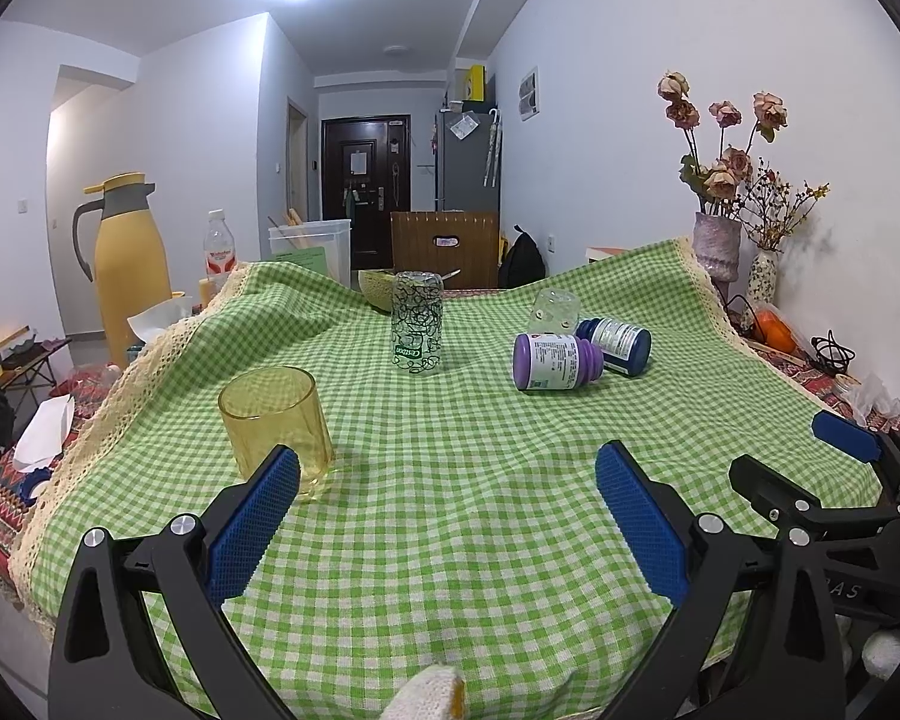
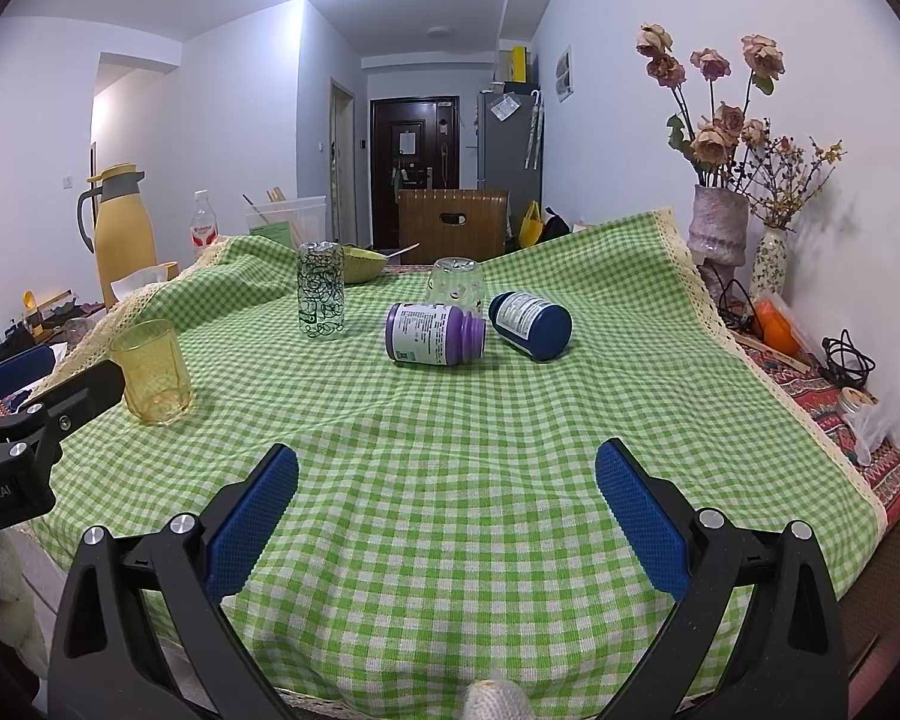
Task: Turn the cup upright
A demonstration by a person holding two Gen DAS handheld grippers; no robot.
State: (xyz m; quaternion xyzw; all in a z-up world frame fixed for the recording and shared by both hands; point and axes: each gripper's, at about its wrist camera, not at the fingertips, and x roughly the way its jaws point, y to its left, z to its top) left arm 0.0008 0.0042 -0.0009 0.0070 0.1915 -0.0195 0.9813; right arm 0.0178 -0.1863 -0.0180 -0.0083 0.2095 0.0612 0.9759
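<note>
A yellow glass cup (image 1: 277, 423) stands mouth up on the green checked cloth (image 1: 450, 510), just beyond my left gripper's left finger; it also shows in the right wrist view (image 2: 153, 371). A tall clear glass with black scribbles (image 1: 417, 321) (image 2: 321, 290) stands bottom up mid-table. A small clear dotted glass (image 1: 553, 311) (image 2: 456, 283) stands bottom up behind the bottles. My left gripper (image 1: 447, 474) is open and empty. My right gripper (image 2: 447, 477) is open and empty over the near cloth.
A purple bottle (image 1: 555, 361) (image 2: 433, 334) and a dark blue bottle (image 1: 617, 344) (image 2: 531, 324) lie on their sides. A yellow thermos (image 1: 127, 264), water bottle (image 1: 219, 252), flower vases (image 1: 717, 249) and a cable (image 1: 831, 353) line the table's edges.
</note>
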